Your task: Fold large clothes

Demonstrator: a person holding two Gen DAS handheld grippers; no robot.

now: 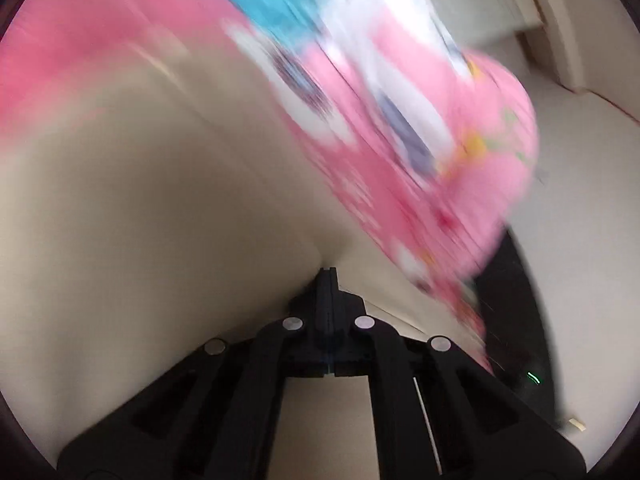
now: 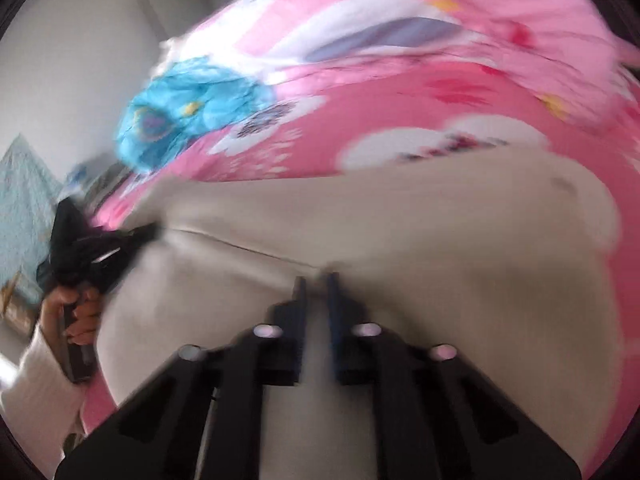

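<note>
- Currently both views are motion-blurred; detail on prints and edges is poor.
- Task item: one cream garment [image 1: 152, 184], plain and pale, lying spread over a pink patterned bedcover [image 1: 420, 128] with white, blue and yellow motifs. A seam or hem line runs across the cream cloth in the right wrist view [image 2: 248, 248].
- Left gripper [image 1: 328, 274]: tongs pressed together, tips pinching a small pucker of the cream cloth at its edge. Judged clamped on the garment.
- Right gripper [image 2: 316, 280]: tips at a gathered spot of the same cream cloth. A narrow gap shows between the blurred tongs, yet the cloth bunches between them, so I read this as closed on fabric.
- The left gripper also shows in the right wrist view [image 2: 104, 248], held by a hand [image 2: 78, 316] in a white sleeve, at the far left edge of the garment.
- Handling, judged: soft, limp, light; it will sag and drape between two hold points, not slippery. Thin pinches may slip out if pulled hard. Best taken at corners or along the hem, both hands well apart, keeping the edge taut for a straight fold.
- Count: one cream garment, one bedcover, two grippers, one hand visible.
</note>
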